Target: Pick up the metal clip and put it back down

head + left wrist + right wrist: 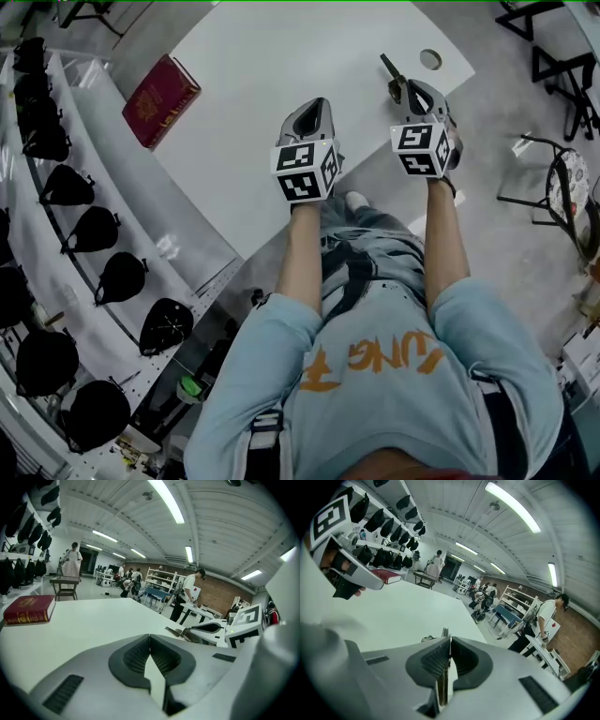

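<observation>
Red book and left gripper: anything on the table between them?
No; head view shows bare white table between the red book and the left gripper.

Large open lab or workshop hall, long ceiling strip lights [164, 501], brick back wall [220, 592], metal storage shelving [161, 580], white benches [93, 616], people at workstations.

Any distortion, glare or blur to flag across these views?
Head view: even light, table bright without glare, image sharp. Left gripper view: strong fisheye bending, dark corners, ceiling light glaring. Right gripper view: same fisheye and dark corners.
</observation>
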Tool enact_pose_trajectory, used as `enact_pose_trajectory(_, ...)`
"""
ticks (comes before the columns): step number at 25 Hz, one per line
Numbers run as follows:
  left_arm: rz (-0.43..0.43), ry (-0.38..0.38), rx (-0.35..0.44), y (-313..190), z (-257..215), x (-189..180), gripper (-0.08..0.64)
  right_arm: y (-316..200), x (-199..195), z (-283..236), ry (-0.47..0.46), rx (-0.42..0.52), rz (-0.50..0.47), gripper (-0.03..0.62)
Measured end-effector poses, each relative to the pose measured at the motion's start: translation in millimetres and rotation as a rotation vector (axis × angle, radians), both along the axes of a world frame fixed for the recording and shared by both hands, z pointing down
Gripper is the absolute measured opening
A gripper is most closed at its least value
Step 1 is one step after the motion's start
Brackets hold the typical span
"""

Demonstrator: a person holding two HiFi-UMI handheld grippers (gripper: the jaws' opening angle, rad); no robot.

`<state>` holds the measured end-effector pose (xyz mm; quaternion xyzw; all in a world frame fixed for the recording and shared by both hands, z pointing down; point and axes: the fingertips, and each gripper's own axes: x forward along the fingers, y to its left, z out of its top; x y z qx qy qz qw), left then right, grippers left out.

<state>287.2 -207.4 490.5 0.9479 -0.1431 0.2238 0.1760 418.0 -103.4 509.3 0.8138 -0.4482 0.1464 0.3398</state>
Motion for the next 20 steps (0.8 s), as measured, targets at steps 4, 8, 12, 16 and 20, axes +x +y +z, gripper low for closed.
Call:
enact_pose_trajectory(4, 0.092, -0.022, -0.02, 14.2, 8.1, 14.5, 0.021, 15.6, 5.6, 8.3, 0.005, -0.034, 0.066, 0.032)
enact_pose_trajectory(8, 0.142, -0.03, -0.034, 20.2, 15.5, 25.6, 0.021, 18.3, 10.9, 13.2, 0.007, -0.043, 0.1, 0.032)
enact_pose_trajectory(12, 0.178, -0.036, -0.049, 26.2, 23.3, 30.2, 0.021, 18.0, 7.8, 20.1, 0.016, -0.062, 0.104, 0.032)
enact_pose_trajectory(16, 0.202, -0.041, -0.065, 33.3, 28.9, 30.6, 0.021, 22.1, 0.3, 25.8, 0.023, -0.083, 0.104, 0.032)
enact_pose_trajectory(20, 0.216, -0.044, -0.081, 37.8, 31.9, 27.1, 0.021, 19.9, -6.3, 28.1, 0.026, -0.085, 0.095, 0.034)
